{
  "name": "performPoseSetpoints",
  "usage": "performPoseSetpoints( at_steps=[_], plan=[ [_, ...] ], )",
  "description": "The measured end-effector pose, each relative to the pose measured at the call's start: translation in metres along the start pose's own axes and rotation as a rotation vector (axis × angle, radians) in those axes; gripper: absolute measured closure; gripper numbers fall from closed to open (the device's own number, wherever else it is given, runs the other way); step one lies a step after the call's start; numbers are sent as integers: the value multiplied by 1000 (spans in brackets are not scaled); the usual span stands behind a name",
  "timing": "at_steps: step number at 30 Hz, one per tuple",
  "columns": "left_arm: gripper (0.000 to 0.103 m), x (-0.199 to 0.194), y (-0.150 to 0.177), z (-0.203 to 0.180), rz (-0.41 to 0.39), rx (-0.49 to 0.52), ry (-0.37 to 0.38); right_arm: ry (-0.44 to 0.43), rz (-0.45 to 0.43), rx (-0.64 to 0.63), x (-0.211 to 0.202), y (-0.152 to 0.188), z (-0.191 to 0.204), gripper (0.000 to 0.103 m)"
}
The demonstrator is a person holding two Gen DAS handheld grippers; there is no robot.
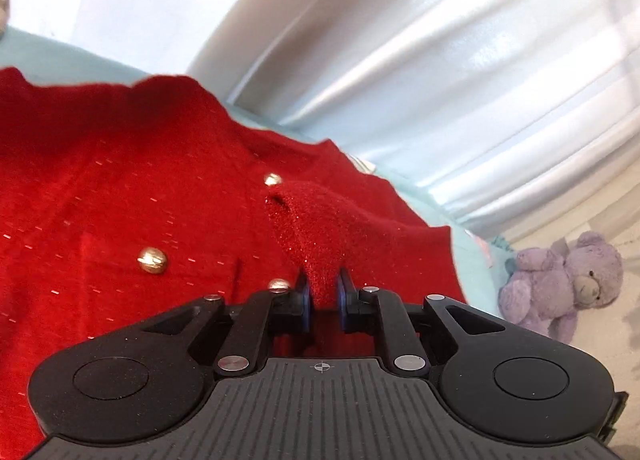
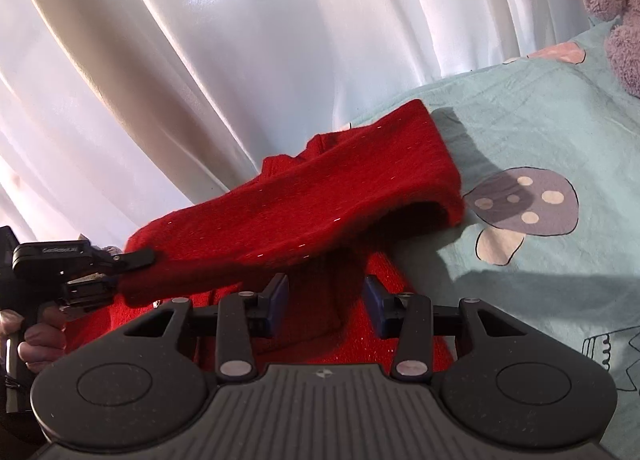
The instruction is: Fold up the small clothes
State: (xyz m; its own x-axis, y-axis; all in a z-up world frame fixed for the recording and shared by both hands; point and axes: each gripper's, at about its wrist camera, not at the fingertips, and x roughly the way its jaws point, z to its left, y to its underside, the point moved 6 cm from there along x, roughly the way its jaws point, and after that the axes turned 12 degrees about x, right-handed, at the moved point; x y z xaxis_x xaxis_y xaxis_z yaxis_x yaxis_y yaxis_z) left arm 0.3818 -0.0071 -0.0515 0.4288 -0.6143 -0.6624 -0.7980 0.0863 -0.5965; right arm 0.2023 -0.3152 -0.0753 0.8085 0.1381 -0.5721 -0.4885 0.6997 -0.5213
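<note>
A small red knit cardigan (image 1: 120,180) with gold buttons (image 1: 152,260) lies on a light blue sheet (image 2: 540,132). My left gripper (image 1: 322,288) is shut on a pinched fold of the cardigan's red fabric. In the right wrist view the left gripper (image 2: 132,260) holds one edge of the cardigan (image 2: 300,204) lifted off the bed, so that part hangs over the rest. My right gripper (image 2: 326,300) is open, its blue pads (image 2: 280,296) either side of red fabric lying below, not clamped on it.
White curtains (image 2: 240,40) hang close behind the bed. A purple teddy bear (image 1: 560,284) sits to the right, also at the top right corner of the right wrist view (image 2: 616,0). The sheet has a mushroom print (image 2: 520,204).
</note>
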Motion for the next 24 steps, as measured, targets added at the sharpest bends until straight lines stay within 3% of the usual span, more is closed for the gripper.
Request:
performPoseSetpoints(
  at_steps=[4,6,8,14,15,17,19,22,24],
  plan=[
    [88,-2,13,38,38,14,-175,-8,-2,18,10,-5,0,61],
    [88,2,22,54,61,14,-227,-17,5,44,17,-7,-1,61],
    [85,7,29,64,65,-18,-235,-29,12,85,24,-10,-5,61],
    [56,14,31,70,-6,-109,-131,-70,41,205,43,-20,-13,61],
    [60,16,29,68,-5,-107,-112,-76,45,223,47,-21,-15,61],
    [89,21,27,66,23,-98,-120,-84,49,262,53,-23,-18,61],
    [90,15,22,62,19,-91,-134,-94,56,304,58,-23,-21,61],
    [90,-14,5,53,-86,-101,-105,-121,66,340,62,-22,-21,58],
    [90,-35,-7,53,-132,-121,-125,-143,66,349,64,-22,-18,54]
  ],
)
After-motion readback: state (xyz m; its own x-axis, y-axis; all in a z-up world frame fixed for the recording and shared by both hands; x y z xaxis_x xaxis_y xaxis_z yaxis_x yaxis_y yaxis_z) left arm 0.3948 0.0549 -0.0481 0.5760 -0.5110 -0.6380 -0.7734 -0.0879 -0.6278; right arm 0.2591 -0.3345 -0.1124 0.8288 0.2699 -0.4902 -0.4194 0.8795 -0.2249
